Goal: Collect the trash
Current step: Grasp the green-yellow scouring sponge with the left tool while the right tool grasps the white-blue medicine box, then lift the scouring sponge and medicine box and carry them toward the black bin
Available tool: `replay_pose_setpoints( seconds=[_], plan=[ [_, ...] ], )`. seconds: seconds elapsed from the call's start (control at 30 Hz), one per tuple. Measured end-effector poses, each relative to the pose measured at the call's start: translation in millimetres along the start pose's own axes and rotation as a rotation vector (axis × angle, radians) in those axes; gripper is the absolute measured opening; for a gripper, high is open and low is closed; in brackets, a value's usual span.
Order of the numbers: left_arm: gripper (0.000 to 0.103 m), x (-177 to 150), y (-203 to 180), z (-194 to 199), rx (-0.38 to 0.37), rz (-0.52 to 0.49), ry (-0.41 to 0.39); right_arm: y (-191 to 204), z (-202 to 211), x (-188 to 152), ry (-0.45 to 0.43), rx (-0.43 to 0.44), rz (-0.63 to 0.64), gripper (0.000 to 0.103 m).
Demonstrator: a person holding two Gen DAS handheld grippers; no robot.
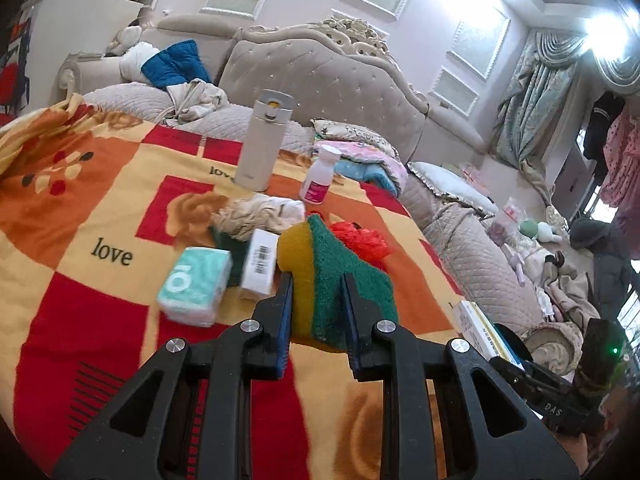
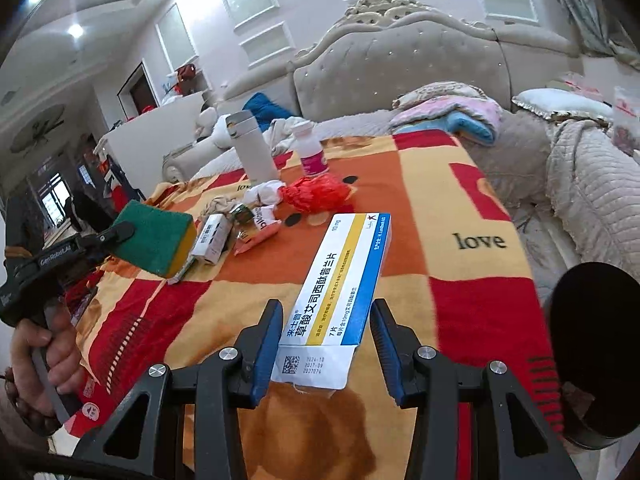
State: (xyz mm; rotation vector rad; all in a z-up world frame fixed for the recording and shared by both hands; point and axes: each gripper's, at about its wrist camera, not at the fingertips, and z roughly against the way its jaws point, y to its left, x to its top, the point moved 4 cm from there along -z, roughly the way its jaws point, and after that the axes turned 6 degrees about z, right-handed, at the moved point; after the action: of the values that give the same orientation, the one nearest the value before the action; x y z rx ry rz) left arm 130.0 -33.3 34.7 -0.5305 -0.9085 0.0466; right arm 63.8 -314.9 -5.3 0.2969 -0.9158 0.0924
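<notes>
Two grippers over blanket (image 2: 460,208): left gripper (image 1: 318,300) clamps sponge (image 1: 320,280); right gripper (image 2: 326,334) wide around medicine box (image 2: 340,280), at 5 o'clock in left view; only right view shows black bin (image 2: 592,344) at 3 o'clock, contents unseen.

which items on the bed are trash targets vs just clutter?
Job: sponge in left gripper; medicine box between right gripper fingers, grip unclear; red wrapper; crumpled paper.
Probably clutter: thermos, pill bottle, tissue pack.
</notes>
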Motion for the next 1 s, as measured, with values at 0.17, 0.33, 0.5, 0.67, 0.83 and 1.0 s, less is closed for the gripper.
replay_pose_setpoints(
  seconds=[0.17,0.33,0.5,0.67,0.83,1.0],
  plan=[
    [0.02,-5,-22,-9,-0.013,-0.007,0.017,-20,18,-4,-0.02,-0.025,-0.025,0.04],
    [0.02,-12,-54,-17,-0.041,-0.027,0.029,-40,32,-7,-0.037,-0.04,-0.063,0.029],
    [0.02,-20,-75,-20,-0.064,-0.036,0.039,-49,36,-12,-0.029,-0.003,-0.103,0.029],
    [0.02,-28,-83,-22,-0.076,-0.01,0.055,-51,18,-15,0.029,-0.039,-0.086,0.04],
    [0.02,-40,-90,-28,-0.081,-0.024,0.076,-41,-8,-25,0.125,-0.081,0.022,0.048],
    [0.02,-42,-95,-30,-0.087,-0.046,0.076,-45,-5,-28,0.126,-0.063,0.004,0.018]
  ],
)
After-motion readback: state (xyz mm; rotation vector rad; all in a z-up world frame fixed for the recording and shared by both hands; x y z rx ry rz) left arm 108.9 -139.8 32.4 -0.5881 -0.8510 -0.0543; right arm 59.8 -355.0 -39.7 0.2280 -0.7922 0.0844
